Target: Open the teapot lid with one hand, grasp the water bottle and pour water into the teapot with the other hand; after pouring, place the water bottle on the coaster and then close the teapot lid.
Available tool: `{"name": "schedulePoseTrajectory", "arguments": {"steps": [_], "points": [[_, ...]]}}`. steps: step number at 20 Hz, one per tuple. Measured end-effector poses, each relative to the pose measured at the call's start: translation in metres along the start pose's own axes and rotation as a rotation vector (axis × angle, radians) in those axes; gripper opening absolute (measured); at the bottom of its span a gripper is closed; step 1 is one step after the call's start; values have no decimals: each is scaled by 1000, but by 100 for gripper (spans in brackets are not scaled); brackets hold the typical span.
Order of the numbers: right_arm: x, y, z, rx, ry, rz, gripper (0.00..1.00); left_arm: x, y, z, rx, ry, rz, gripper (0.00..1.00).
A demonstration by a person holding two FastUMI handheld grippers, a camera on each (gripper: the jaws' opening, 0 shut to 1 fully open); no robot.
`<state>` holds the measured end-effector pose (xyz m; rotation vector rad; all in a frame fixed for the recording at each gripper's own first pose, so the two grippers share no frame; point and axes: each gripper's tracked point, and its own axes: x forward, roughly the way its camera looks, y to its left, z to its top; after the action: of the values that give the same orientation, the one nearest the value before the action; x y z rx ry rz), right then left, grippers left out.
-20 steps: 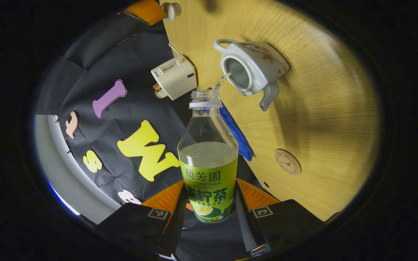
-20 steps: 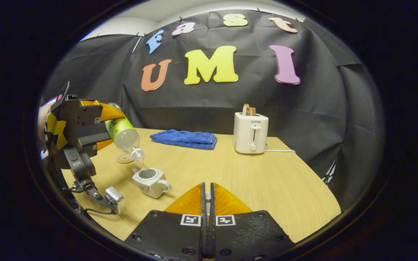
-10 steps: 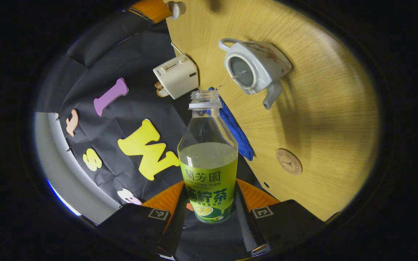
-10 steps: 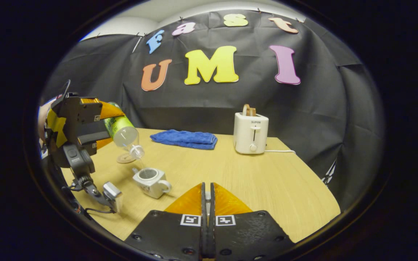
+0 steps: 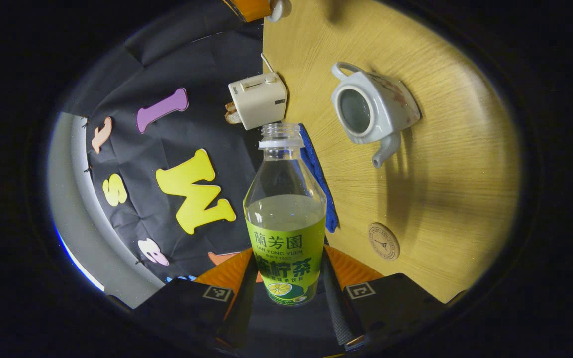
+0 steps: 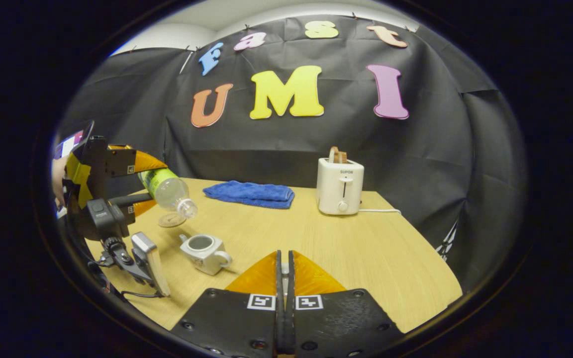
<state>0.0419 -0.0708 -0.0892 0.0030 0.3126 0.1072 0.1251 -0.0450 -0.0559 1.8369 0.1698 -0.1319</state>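
Open surface (image 6: 366,248) lies right of the teapot (image 6: 206,252). Toaster (image 6: 340,186) and blue cloth (image 6: 249,193) line the far edge. Left gripper (image 6: 135,181) with tilted water bottle (image 6: 169,190) hangs above the coaster (image 6: 171,219), obstructing the teapot's left approach.

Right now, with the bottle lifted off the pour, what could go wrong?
The uncapped clear bottle with the green label in the left gripper is tilted and part full: it may dribble onto the wooden table on its way to the round coaster. The white ceramic teapot stands open.
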Motion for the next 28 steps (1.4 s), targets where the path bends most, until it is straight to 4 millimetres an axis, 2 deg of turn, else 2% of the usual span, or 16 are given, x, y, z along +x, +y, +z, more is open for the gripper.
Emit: {"name": "schedulePoseTrajectory", "arguments": {"steps": [1, 2, 7, 11, 16, 21, 24, 28], "points": [[0, 1, 3, 0, -3, 1, 0, -2, 1, -2, -33, -7, 11, 65], [0, 3, 6, 1, -5, 3, 0, -2, 2, -4, -100, -19, 21, 68], [2, 22, 24, -3, -20, 28, 0, -13, -5, -24, -498, -34, -22, 68], [11, 48, 41, -22, -33, 60, 0, -28, -33, -36, -835, -42, -91, 68], [23, 87, 51, -59, -31, 95, 0, -46, -47, -64, -1130, -20, -86, 68], [38, 121, 47, -86, -19, 123, 0, -61, -45, -86, -1358, -36, -31, 69], [48, 133, 36, -78, 6, 130, 0, -66, -44, -88, -1489, -56, -34, 69], [55, 147, 33, -88, 18, 139, 0, -67, -38, -91, -1548, -78, -10, 69]]}}
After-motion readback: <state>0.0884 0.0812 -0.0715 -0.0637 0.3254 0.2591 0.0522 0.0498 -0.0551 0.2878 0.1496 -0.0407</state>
